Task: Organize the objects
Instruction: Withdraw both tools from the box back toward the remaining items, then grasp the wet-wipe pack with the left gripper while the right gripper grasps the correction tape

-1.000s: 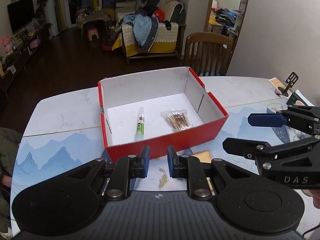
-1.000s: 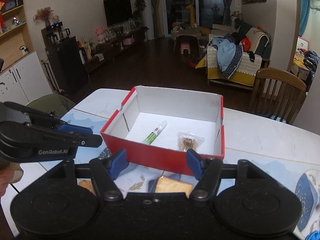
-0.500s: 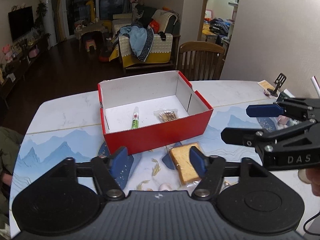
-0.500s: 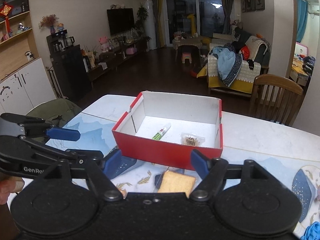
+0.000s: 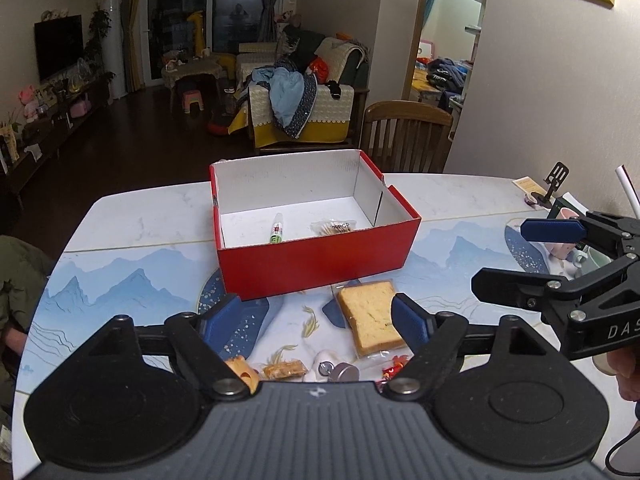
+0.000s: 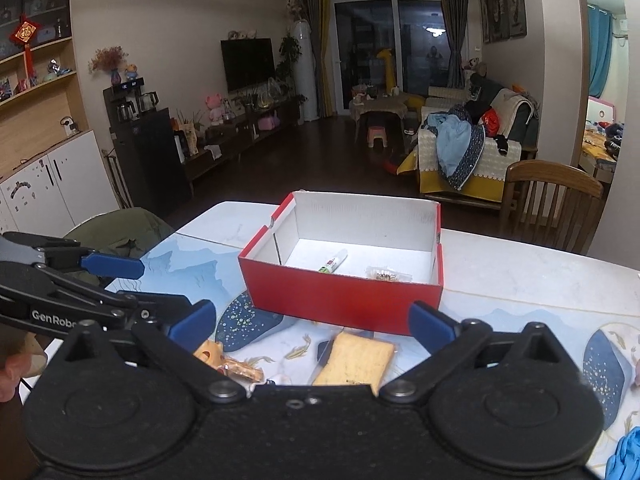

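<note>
A red box (image 5: 316, 266) (image 6: 344, 300) with a white inside stands mid-table. In it lie a white-and-green tube (image 5: 277, 232) (image 6: 333, 262) and a clear bag of cotton swabs (image 5: 334, 227) (image 6: 387, 276). In front of the box lies a wrapped slice of bread (image 5: 370, 318) (image 6: 354, 360). My left gripper (image 5: 318, 322) hangs over the near table; its jaws are opening with nothing between them. My right gripper (image 6: 312, 322) is beside it, jaws opening wide and empty. Each gripper shows in the other's view: the right gripper (image 5: 516, 256) and the left gripper (image 6: 160, 296).
Small snacks (image 5: 282, 370) (image 6: 236, 368), an orange piece (image 5: 242, 368) and a metal cylinder (image 5: 344, 372) lie at the near edge. Cups (image 5: 568, 240) and a phone stand (image 5: 554, 184) sit at the right. A wooden chair (image 5: 406, 136) stands behind the table (image 5: 132, 276).
Both grippers have drawn back from the box, which looks smaller now. The left jaws went from shut to wide apart; the right jaws spread further. The bread and snacks came into view.
</note>
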Motion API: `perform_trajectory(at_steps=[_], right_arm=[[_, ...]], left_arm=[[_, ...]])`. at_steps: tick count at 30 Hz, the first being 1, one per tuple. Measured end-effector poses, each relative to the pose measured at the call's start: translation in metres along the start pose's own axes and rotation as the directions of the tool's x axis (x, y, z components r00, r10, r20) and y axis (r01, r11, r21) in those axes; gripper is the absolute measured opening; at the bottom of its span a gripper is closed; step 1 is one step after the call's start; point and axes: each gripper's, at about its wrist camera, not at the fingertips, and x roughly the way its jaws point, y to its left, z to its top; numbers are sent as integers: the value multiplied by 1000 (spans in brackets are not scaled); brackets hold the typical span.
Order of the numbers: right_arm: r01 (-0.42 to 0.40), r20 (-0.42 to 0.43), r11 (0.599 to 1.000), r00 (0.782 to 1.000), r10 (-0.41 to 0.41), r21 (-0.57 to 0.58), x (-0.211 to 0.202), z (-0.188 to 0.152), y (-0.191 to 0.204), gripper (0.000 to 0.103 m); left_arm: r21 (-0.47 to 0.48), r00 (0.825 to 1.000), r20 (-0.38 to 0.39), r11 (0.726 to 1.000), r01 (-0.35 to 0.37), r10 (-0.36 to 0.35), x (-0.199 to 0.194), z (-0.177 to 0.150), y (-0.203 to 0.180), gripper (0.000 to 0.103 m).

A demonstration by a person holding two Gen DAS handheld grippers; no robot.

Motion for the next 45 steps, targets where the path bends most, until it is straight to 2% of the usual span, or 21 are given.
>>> perform_trajectory(at_steps=[10, 12, 15, 22, 27, 31, 35, 45], right_arm=[[25, -18, 999, 1000, -25, 21, -6, -25, -1, 102], [30, -33, 999, 999, -29, 30, -5, -32, -1, 102], [45, -50, 999, 998, -43, 27, -4, -42, -2, 102], [93, -93, 995, 992, -90, 24, 6, -71, -6, 102], [133, -126, 991, 984, -129, 22, 19, -90, -13, 102], [149, -151, 988, 978, -143, 29, 28, -102, -17, 102], [161, -181, 986, 972, -152, 35, 37, -114, -19, 102], [184, -277, 981, 947, -162, 55, 67, -136, -21, 102]], left_arm=[[-34, 1000, 4, 999, 11, -11, -4, -23, 2, 86], [-36, 1000, 1, 999, 4, -4, -4, -30, 3, 98], [-44, 1000, -7, 999, -10, 9, -3, -42, 4, 103], [-75, 997, -76, 997, 4, -10, 10, -72, 6, 103], [-67, 990, -139, 998, -12, 2, 24, -96, -1, 103], [-64, 981, -191, 998, 3, -15, 37, -112, -9, 103], [-69, 966, -259, 998, 4, -22, 54, -122, -17, 103], [-47, 931, -360, 998, 39, -53, 84, -142, -39, 103]])
